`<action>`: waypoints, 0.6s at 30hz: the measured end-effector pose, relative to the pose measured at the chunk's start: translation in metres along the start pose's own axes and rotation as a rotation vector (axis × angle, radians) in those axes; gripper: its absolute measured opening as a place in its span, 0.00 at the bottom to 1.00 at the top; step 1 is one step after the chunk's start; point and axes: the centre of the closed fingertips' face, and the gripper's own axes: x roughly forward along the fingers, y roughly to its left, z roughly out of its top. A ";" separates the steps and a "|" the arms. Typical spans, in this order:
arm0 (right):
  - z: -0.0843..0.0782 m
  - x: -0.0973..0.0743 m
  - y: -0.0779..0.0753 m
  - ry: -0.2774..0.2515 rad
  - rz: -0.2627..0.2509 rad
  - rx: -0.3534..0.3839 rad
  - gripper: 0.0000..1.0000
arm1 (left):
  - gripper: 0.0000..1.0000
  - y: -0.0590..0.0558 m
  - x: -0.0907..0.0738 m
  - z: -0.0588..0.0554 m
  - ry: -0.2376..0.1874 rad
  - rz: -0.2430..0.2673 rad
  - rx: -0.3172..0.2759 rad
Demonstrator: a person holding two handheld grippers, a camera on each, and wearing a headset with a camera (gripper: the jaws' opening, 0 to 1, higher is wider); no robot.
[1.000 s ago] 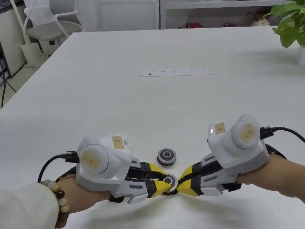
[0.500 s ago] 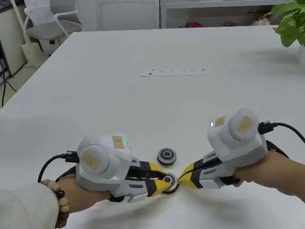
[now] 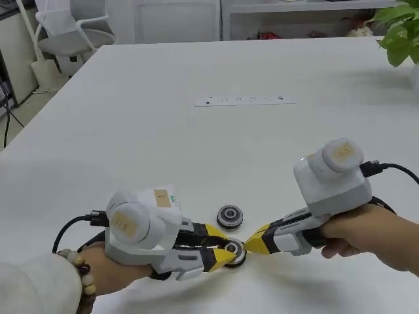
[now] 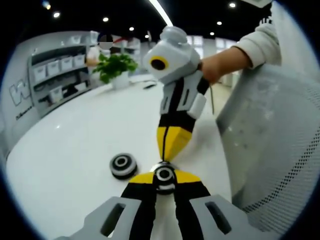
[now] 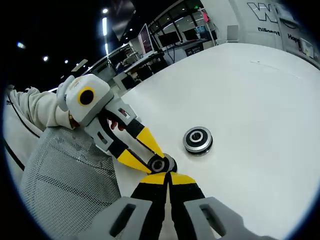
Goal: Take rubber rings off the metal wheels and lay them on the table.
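**White tabletop, one wheel pinned from both sides**

White tabletop (image 3: 163, 144) ran back to a power strip (image 3: 243, 101) at upper centre of the head view. At lower centre the left gripper (image 3: 224, 252) was clamped on a small metal wheel (image 3: 236, 250). The right gripper (image 3: 252, 247) had its jaws pressed together at that wheel's rim; whether they pinched rubber could not be told. A second wheel (image 3: 230, 216) lay just beyond it. Each showed a bright hub inside a dark rubber ring (image 5: 198, 149). The ring was probably stretchy and snug, best nipped at its outer edge, while the wheel looked stiff and heavy.
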 end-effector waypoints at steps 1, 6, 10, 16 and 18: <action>0.000 0.000 0.000 0.002 0.001 -0.002 0.00 | 0.14 0.000 0.000 0.000 -0.001 -0.001 0.000; 0.001 0.000 0.004 0.004 0.003 -0.010 0.00 | 0.14 -0.001 0.000 0.000 -0.002 -0.004 0.007; 0.001 0.001 0.005 0.003 0.004 -0.036 0.00 | 0.14 -0.001 0.000 0.000 -0.002 -0.006 0.010; 0.003 0.001 0.006 0.000 0.008 -0.043 0.00 | 0.14 -0.001 0.000 0.000 -0.003 -0.004 0.007; 0.003 0.000 0.007 -0.003 0.012 -0.048 0.00 | 0.14 -0.001 0.000 0.000 -0.003 -0.004 0.007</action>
